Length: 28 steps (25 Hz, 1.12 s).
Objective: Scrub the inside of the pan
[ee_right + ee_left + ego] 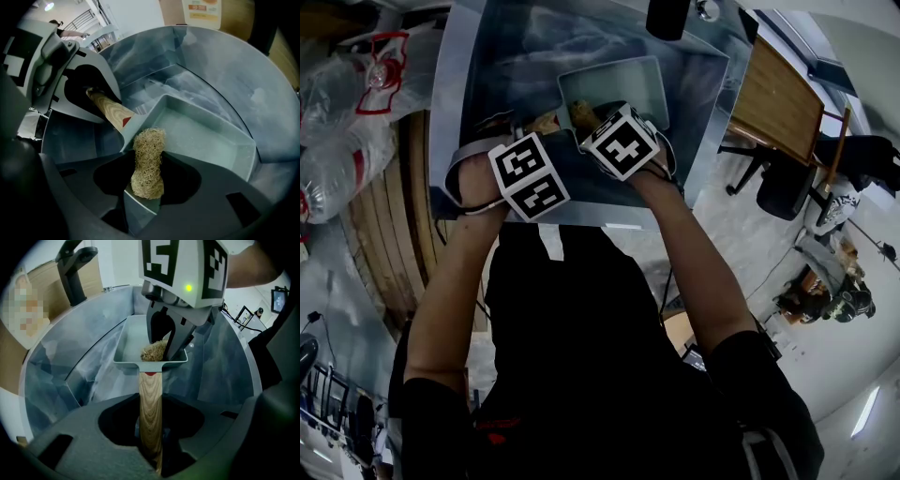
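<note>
A rectangular grey pan (611, 86) sits in the steel sink (483, 84). In the left gripper view its wooden handle (150, 408) runs back between the jaws, and my left gripper (151, 427) is shut on it. My right gripper (147, 180) is shut on a tan fibrous scrubber (148, 161). The scrubber's tip rests at the pan's near rim, beside the handle joint (123, 121). From the left gripper view, the right gripper (171, 329) reaches down into the pan (136, 336) with the scrubber (154, 351) at the near wall. The pan's floor (201, 136) looks bare.
A black faucet (74, 269) stands at the sink's back edge. Clear plastic bottles (337, 131) lie to the left of the sink. A wooden table (778, 98) and chairs stand on the right, with a person (844, 300) farther off.
</note>
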Tool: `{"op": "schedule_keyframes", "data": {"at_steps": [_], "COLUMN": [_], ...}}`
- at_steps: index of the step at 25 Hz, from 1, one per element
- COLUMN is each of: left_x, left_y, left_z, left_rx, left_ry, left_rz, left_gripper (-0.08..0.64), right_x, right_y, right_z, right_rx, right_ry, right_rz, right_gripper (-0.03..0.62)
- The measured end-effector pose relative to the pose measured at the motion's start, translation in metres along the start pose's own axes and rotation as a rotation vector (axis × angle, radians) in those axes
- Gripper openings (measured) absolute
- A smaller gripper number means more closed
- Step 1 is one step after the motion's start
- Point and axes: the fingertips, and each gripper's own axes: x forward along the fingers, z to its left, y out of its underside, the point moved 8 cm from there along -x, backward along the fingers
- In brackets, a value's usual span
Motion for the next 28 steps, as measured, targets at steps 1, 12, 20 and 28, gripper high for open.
{"op": "schedule_keyframes", "data": {"at_steps": [1, 12, 20, 28], "left_x": [0.000, 0.000, 0.000, 0.001], "left_y": [0.000, 0.001, 0.001, 0.002], "left_z": [0.000, 0.000, 0.000, -0.001], "left_rx": [0.000, -0.006, -0.010, 0.016], "left_ry": [0.000, 0.006, 0.009, -0.008], "left_rz": [0.000, 0.000, -0.002, -0.002], "left_gripper": [0.156, 0.156, 0.156, 0.160], "right_x": [0.001, -0.008, -0.021, -0.031], "right_y": [-0.001, 0.016, 0.041, 0.041], "right_z": [0.000, -0.033, -0.077, -0.075], "right_rx": [-0.014, -0.030, 0.064, 0.095], "right_ry": [0.007, 0.096, 0.183, 0.198], "right_rz": [0.002, 0.079, 0.170, 0.084], "right_gripper": [0.164, 0.164, 0.164, 0.166]}}
